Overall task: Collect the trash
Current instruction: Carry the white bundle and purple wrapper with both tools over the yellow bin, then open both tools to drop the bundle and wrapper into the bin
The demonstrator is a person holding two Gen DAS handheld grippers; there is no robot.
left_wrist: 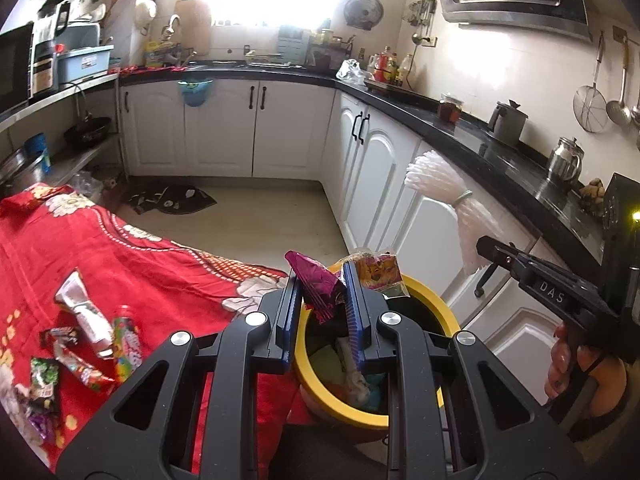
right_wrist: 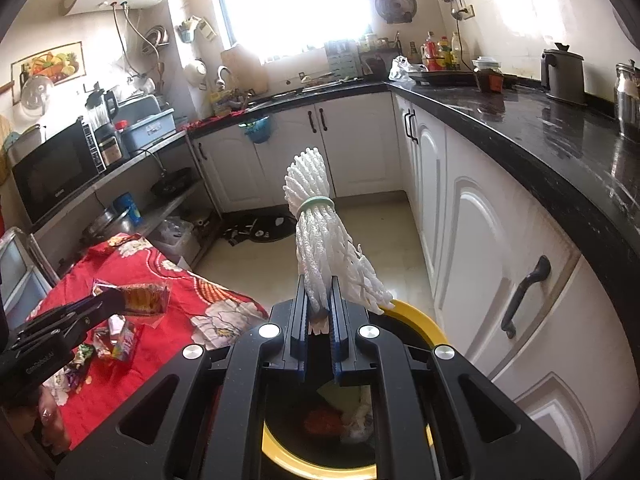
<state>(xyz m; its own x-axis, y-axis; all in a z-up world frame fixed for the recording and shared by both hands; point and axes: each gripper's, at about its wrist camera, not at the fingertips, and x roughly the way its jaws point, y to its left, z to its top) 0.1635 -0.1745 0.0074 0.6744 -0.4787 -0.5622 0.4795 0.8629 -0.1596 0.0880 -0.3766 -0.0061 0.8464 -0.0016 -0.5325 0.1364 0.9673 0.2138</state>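
**Both grippers loaded over the bin**

The red floral cloth covers the surface on the left, with the white kitchen cabinets on the right. Between them, just beside the surface's edge, stands the yellow-rimmed bin, already holding crumpled rubbish in its dark inside.

The right gripper is held nearly level above the bin, pointing out across the kitchen floor. Its jaws are narrow, clamped on the lower end of a white foam net bundle bound by a pale green band. The bundle stands up and forward from the jaws, its loose strands fanning toward the bin's rim. It looks very light, soft and springy; the grip below the band seems sound, since that end squashes flat, though strands may catch on the pads at release.

The left gripper hovers over the bin's near-left rim, jaws fairly narrow, pinching a magenta foil wrapper by its crumpled middle. A yellow snack packet shows just behind the right jaw; whether it is also gripped I cannot tell. Both are thin, light and slippery, likely to flutter rather than drop straight, so letting go low over the opening seems wise.

More wrappers and a squeezed silver tube lie scattered on the cloth, not yet collected.
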